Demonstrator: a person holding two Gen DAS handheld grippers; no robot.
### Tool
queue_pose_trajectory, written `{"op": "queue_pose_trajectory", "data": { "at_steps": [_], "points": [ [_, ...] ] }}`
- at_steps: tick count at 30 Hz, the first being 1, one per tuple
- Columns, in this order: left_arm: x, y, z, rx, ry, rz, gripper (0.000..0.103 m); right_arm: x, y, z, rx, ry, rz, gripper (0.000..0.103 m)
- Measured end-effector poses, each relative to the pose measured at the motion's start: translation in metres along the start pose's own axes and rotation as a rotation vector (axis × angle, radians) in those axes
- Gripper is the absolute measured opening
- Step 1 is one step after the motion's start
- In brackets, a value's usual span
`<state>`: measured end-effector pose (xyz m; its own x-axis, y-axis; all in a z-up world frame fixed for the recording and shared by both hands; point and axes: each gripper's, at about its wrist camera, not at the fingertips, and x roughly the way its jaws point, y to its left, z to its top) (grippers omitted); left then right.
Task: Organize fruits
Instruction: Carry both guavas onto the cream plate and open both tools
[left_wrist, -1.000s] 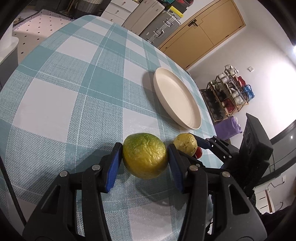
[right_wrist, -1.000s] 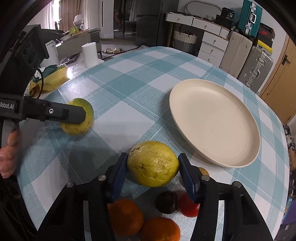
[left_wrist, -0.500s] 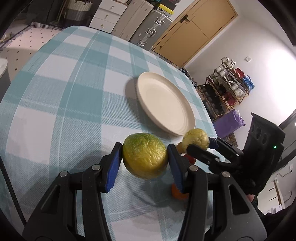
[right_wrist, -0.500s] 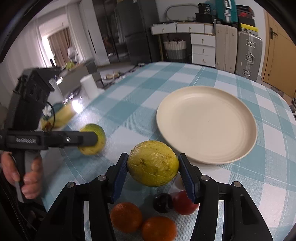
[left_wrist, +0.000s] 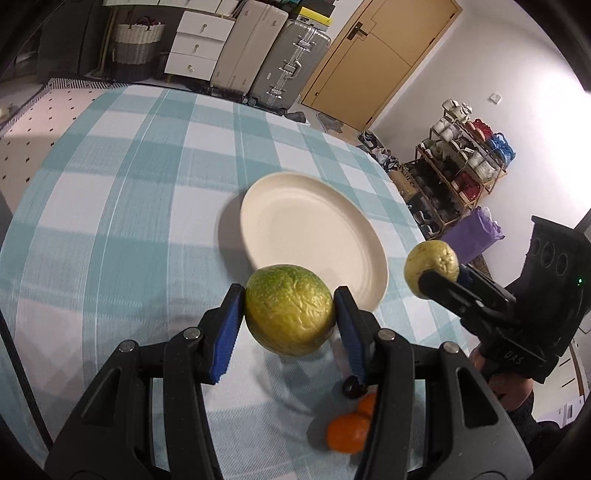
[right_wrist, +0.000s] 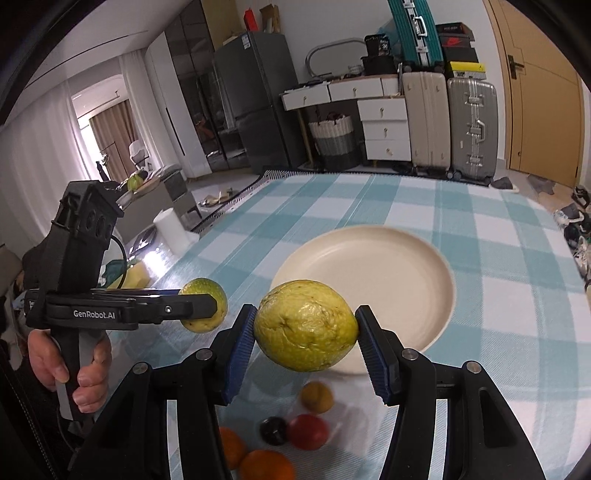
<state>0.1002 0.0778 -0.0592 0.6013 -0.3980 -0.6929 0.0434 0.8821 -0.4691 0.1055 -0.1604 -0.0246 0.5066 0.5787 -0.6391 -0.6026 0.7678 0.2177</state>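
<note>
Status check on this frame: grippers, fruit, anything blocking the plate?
Left gripper shut on green citrus, airborne. Right gripper shut on yellow citrus, airborne. Plate bare, nothing blocking. Oranges, red fruit, dark fruit on the tablecloth.

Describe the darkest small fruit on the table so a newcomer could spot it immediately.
Start at the cream plate; the loose fruit lies on the checked cloth in front of it. The dark plum, nearly black, touches a red fruit, unlike the oranges.

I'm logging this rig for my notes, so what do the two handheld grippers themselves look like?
Both are matte black plastic with silver pivot screws and blue ridged fingers. The left gripper carries white GenRobot.AI lettering, a grey pistol handle, a thin black cable and a boxy top housing. The right gripper has a similar housing.
</note>
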Motion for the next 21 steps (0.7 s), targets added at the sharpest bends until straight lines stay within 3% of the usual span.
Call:
{"op": "queue_pose_trajectory", "data": {
  "at_steps": [9, 14, 21],
  "points": [
    [0.016, -0.025, 0.053, 0.042, 0.000, -0.015, 0.047, -0.007, -0.028, 0.040, 0.005, -0.049, -0.020, 0.056],
    [0.036, -0.031, 0.078, 0.058, 0.005, -0.069, 0.047, 0.007, -0.037, 0.054, -0.006, -0.047, -0.034, 0.056],
    [0.077, -0.025, 0.099, 0.048, 0.044, -0.067, 0.047, 0.044, -0.066, 0.058, 0.037, -0.024, -0.053, 0.056]
  ]
}}
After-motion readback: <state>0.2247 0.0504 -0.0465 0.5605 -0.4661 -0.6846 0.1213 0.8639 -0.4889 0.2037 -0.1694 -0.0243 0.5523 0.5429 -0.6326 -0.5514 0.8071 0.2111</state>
